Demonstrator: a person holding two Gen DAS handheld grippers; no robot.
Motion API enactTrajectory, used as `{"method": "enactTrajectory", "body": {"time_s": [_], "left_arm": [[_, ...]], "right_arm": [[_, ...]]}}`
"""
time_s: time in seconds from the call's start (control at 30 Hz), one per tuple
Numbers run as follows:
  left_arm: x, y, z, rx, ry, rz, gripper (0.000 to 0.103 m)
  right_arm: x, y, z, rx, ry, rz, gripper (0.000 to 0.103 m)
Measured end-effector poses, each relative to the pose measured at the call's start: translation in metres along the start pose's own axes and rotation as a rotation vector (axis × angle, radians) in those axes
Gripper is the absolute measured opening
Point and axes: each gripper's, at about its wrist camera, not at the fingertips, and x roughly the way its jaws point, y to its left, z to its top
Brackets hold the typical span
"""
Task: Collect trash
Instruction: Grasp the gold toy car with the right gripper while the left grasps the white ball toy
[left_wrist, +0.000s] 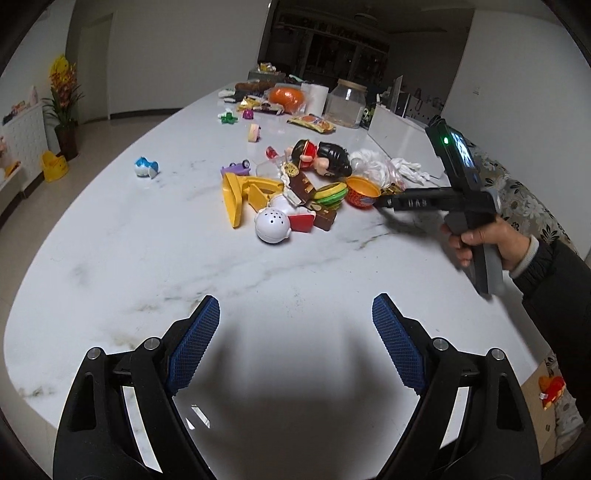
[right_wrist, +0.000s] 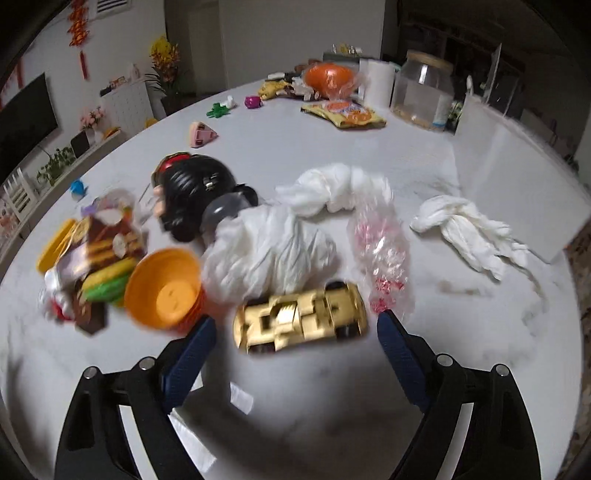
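Crumpled white tissues (right_wrist: 273, 240) lie among toys on the white marble table (left_wrist: 147, 258). Another tissue wad (right_wrist: 469, 229) lies to the right, and a clear plastic wrapper with red print (right_wrist: 384, 243) between them. My right gripper (right_wrist: 295, 336) is open, its blue pads either side of a gold toy car (right_wrist: 303, 321) just in front of the tissues. In the left wrist view the right gripper (left_wrist: 380, 201) reaches into the pile beside an orange bowl (left_wrist: 364, 190). My left gripper (left_wrist: 295, 317) is open and empty over bare table, well short of the pile.
Toys cluster mid-table: a black-haired doll (left_wrist: 325, 157), yellow toy (left_wrist: 240, 195), white ball (left_wrist: 271, 225), toy burger (left_wrist: 330, 192). Farther back are a snack packet (right_wrist: 343, 112), an orange bag (right_wrist: 328, 79), paper roll (right_wrist: 380, 83), glass jar (right_wrist: 423, 92) and white box (right_wrist: 517, 177).
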Motion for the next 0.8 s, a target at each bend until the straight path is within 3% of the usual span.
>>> {"method": "enactTrajectory", "body": {"time_s": [0.03, 0.23, 0.6, 0.77, 0.8], "left_arm": [[0.003, 0.001, 0.001, -0.004, 0.006, 0.003, 0.083], [0.009, 0.001, 0.002, -0.018, 0.016, -0.005, 0.083], [0.056, -0.003, 0.042, -0.008, 0.022, 0.058, 0.083], [0.093, -0.007, 0.063, -0.017, 0.095, 0.044, 0.082], [0.104, -0.01, 0.066, 0.006, 0.112, 0.079, 0.077]], "right_arm": [[0.001, -0.002, 0.003, 0.011, -0.007, -0.012, 0.069], [-0.021, 0.006, -0.018, 0.023, 0.028, -0.016, 0.068], [-0.113, 0.024, -0.12, 0.079, -0.033, 0.082, 0.068], [-0.137, 0.025, -0.147, 0.109, -0.041, 0.13, 0.068], [-0.139, 0.024, -0.15, 0.113, -0.042, 0.136, 0.068]]}}
